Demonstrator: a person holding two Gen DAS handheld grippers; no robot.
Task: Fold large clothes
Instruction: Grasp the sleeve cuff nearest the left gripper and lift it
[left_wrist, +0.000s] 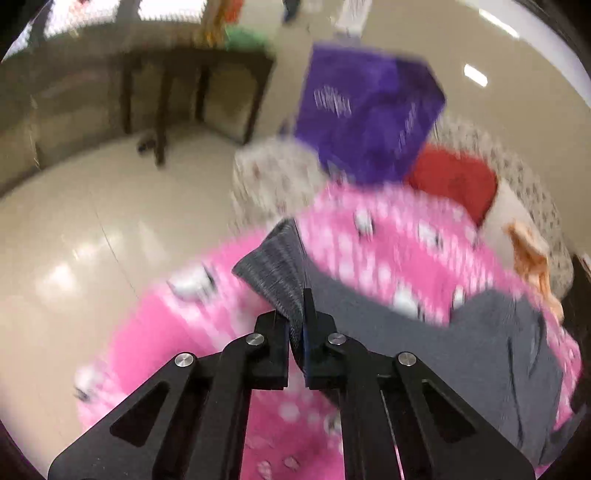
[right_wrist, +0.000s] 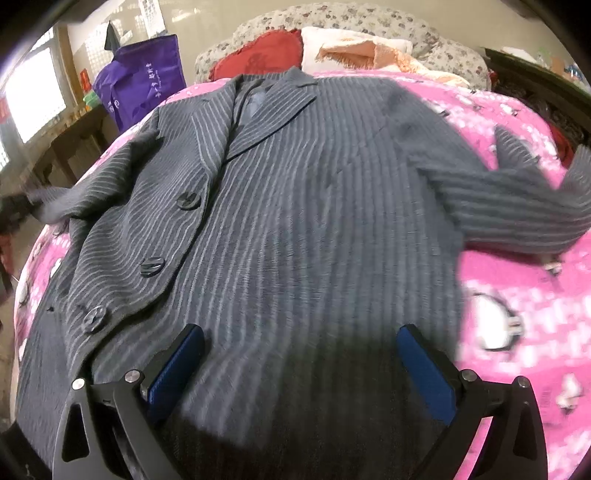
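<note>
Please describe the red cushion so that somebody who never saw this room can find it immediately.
Start from the pink blanket where the grey striped jacket lies. Beyond the jacket's collar, a red cushion leans on the flowered bedding. It is the only red piece there, between a purple bag and a peach cloth.

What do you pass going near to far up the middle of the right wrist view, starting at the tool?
Right tool, open over the hem → striped jacket → its collar → red pillow → floral bedding.
</note>
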